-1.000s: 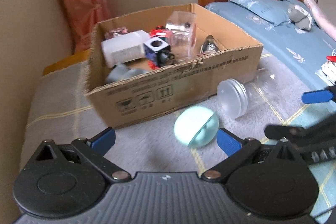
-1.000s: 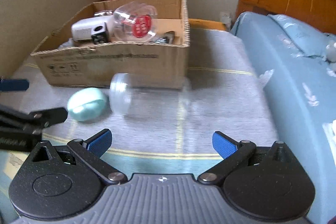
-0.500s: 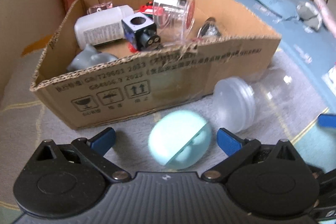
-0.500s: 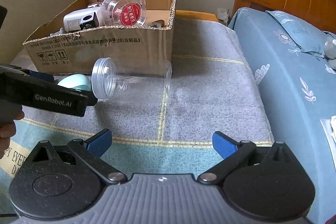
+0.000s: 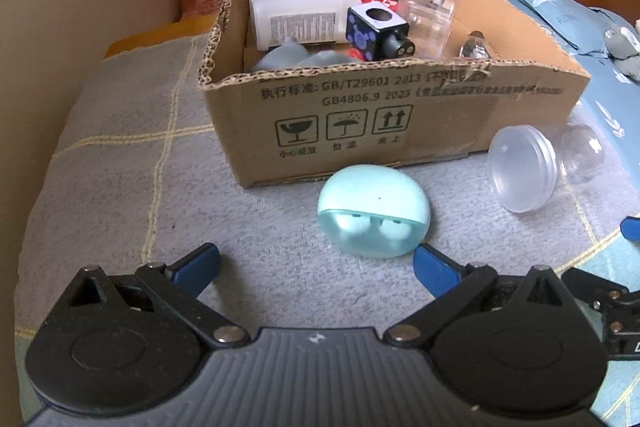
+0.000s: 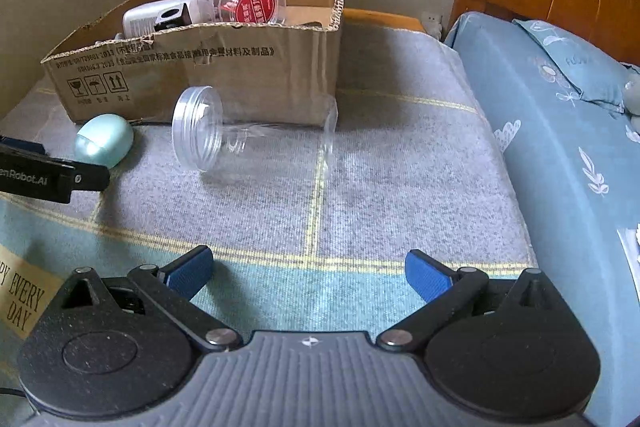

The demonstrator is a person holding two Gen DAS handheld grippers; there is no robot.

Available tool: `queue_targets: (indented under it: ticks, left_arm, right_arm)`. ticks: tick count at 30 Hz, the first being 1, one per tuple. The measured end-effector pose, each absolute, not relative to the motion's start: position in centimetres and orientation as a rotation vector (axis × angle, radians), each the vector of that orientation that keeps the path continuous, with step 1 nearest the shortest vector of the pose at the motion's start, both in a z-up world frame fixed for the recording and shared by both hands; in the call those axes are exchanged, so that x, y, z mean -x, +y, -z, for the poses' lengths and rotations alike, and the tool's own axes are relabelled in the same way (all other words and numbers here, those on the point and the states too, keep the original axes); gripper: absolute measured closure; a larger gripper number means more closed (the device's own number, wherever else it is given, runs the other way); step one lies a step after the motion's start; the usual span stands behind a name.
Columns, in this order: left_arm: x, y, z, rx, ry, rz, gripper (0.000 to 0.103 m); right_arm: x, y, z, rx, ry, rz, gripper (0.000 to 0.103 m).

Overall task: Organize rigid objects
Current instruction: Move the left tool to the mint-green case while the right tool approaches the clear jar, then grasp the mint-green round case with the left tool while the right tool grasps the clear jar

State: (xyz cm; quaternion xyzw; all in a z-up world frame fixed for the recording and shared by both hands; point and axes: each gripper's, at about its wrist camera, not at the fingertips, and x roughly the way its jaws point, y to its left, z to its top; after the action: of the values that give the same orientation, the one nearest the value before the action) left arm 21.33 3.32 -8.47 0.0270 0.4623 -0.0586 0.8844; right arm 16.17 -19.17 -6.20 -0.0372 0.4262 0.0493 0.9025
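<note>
Left wrist: rounded mint-green earbud case (image 5: pixel 374 215), translucent front.

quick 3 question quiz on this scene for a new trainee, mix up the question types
1. True or false: the mint earbud case lies inside the cardboard box.
2. Multiple choice: the clear jar is (a) upright on the blanket, (b) lying on its side in front of the box, (c) held by a gripper.
3. Fill in: the left gripper and the right gripper both have their jaws ____.

Key
1. False: it rests on the blanket in front of the box.
2. b
3. open, holding nothing
</note>
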Motion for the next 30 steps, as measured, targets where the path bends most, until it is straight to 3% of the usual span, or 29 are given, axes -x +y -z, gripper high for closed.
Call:
queue_targets:
  ticks: [9, 12, 14, 19, 30]
  left_arm:
    - [-22.4, 1.6, 8.6, -0.089, 0.908, 0.191, 0.003]
    - [-22.4, 1.2, 8.4, -0.101, 0.887, 0.216, 0.013]
    - [-22.3, 1.1, 8.2, -0.108, 0.872, 0.228, 0.028]
    - [-22.4, 1.2, 8.0, -0.115, 0.865, 0.241, 0.038]
    - [-22.5, 2.8, 7.9, -0.117, 0.864, 0.232, 0.042]
  right_arm:
    - [-16.1, -18.8, 6.4, 0.083, 0.846, -0.111, 0.0]
    - [-16.0, -18.8, 6.4, 0.083, 0.836, -0.109, 0.0]
    - [-16.0, -18.7, 6.5, 0.083, 0.825, -0.11, 0.0]
    - [-16.6, -18.5, 6.5, 0.087, 0.822, -0.112, 0.0]
    - [-17.4, -17.2, 6.0, 0.143, 0.831, -0.154, 0.0]
